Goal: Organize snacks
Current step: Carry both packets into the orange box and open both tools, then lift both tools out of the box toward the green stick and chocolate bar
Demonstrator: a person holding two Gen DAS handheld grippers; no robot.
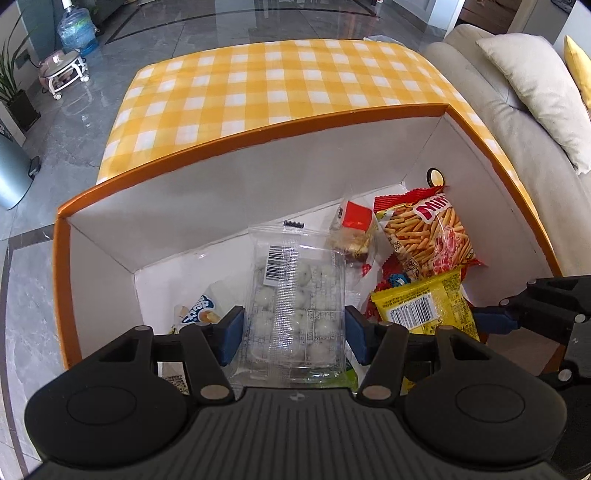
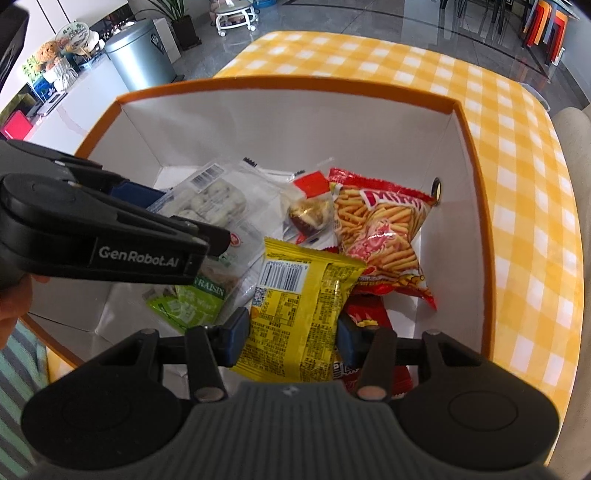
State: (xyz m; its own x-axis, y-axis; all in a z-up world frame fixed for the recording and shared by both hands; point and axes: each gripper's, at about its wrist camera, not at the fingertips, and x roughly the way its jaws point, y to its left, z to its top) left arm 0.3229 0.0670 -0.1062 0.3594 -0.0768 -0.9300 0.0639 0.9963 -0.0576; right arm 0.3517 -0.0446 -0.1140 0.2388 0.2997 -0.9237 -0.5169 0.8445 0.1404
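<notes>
An orange-rimmed box (image 1: 258,131) with white walls stands on the yellow checked table (image 1: 280,77) and holds several snacks. My left gripper (image 1: 293,332) is shut on a clear pack of white round sweets (image 1: 295,295) over the box. My right gripper (image 2: 291,334) is shut on a yellow snack packet (image 2: 299,314) over the box (image 2: 476,206); it also shows in the left wrist view (image 1: 424,310). A red bag of stick snacks (image 2: 380,229) and a red-and-white wrapped cake (image 2: 310,206) lie inside. The left gripper's body (image 2: 110,236) shows in the right wrist view.
A green raisin pack (image 2: 199,299) and a blue-and-white pack (image 1: 201,310) lie in the box. A beige sofa with a cushion (image 1: 535,96) stands right of the table. A metal bin (image 2: 140,55), a water bottle (image 1: 75,29) and a plant (image 1: 14,92) stand on the floor.
</notes>
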